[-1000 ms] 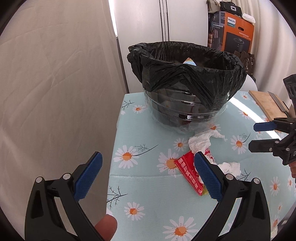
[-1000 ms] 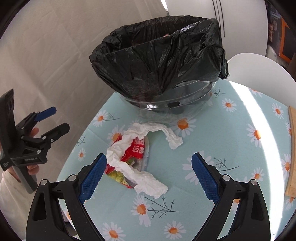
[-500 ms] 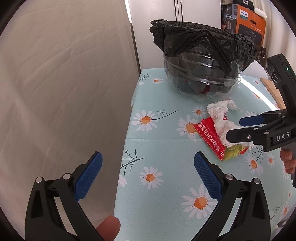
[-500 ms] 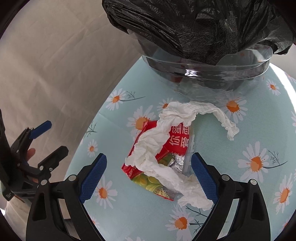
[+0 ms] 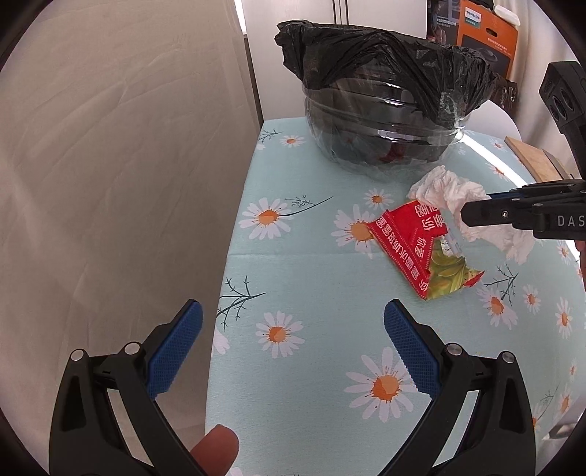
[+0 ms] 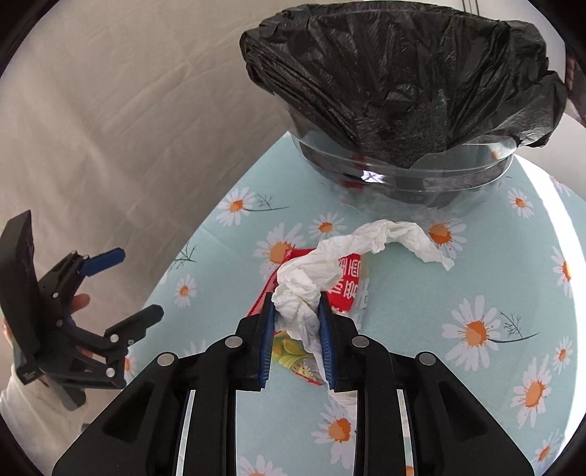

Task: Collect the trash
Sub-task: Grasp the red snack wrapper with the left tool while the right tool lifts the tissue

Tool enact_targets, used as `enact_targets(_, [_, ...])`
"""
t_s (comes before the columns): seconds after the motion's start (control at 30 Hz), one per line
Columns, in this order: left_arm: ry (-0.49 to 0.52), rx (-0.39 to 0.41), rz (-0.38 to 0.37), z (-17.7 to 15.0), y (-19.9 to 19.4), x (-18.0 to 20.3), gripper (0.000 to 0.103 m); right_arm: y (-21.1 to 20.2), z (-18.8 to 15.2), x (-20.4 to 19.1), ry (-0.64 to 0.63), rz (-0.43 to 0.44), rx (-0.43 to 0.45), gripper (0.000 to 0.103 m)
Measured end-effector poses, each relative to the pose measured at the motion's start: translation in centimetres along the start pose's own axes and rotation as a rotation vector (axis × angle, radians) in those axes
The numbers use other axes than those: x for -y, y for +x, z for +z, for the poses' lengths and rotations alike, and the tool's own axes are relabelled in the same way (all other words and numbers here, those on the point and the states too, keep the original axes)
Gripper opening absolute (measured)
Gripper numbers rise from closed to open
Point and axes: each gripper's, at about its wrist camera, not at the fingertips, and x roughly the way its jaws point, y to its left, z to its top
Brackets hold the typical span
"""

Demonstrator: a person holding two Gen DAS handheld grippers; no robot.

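Observation:
A crumpled white tissue [image 6: 329, 263] lies over a red snack wrapper [image 6: 348, 282] on the daisy tablecloth, in front of a clear bin lined with a black bag [image 6: 403, 91]. My right gripper [image 6: 297, 307] is shut on the tissue's near end; it shows in the left wrist view [image 5: 472, 208] too, with the tissue [image 5: 443, 186] and wrapper [image 5: 414, 241] beside the bin [image 5: 384, 99]. My left gripper [image 5: 293, 322] is open and empty above the table's near left edge; it also shows at the left of the right wrist view [image 6: 124, 285].
The table's left edge [image 5: 234, 234] runs beside a beige curtain [image 5: 110, 164]. A wooden board [image 5: 531, 157] lies at the far right. An orange box [image 5: 487, 33] stands behind the bin.
My right gripper has come down and closed on the tissue. My left gripper has drawn back a little toward the table's near left edge and stays open.

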Motion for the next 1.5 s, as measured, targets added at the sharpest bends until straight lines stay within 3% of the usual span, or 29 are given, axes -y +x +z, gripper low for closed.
enact_targets(0.23, [0.041,-0.008,-0.100,1.6,1.2,3.1,0.097,-5.8,-0.9,2.8,0.081,-0.018,0.121,0.021])
enact_targets(0.43, [0.062,-0.031,-0.176,2.9,2.8,5.8,0.097,-10.2,-2.6,5.8,0.138,-0.070,0.179,0.021])
enact_targets(0.63, [0.034,-0.066,-0.256,3.6,4.5,7.3,0.097,-12.1,-5.1,8.8,0.243,-0.099,0.206,0.022])
enact_targets(0.83, [0.019,-0.110,-0.232,4.2,6.2,8.7,0.097,-13.2,-7.3,10.6,0.290,-0.149,0.200,0.022])
enact_targets(1.13, [0.090,-0.198,-0.077,3.6,9.2,11.1,0.098,-13.5,-8.8,11.8,0.328,-0.201,0.194,0.024])
enact_targets(1.27, [0.027,-0.248,-0.141,3.3,9.5,10.0,0.098,-13.6,-8.7,12.1,0.341,-0.202,0.204,0.024])
enact_targets(1.37, [0.059,-0.262,-0.152,3.1,9.0,9.5,0.090,-13.5,-8.4,11.8,0.329,-0.203,0.209,0.024])
enact_targets(1.43, [0.076,-0.270,-0.163,3.1,8.6,9.1,0.070,-13.3,-8.3,11.6,0.328,-0.200,0.212,0.024])
enact_targets(1.5, [0.080,-0.286,-0.167,2.9,8.2,8.4,0.063,-13.0,-8.3,11.4,0.332,-0.181,0.209,0.024])
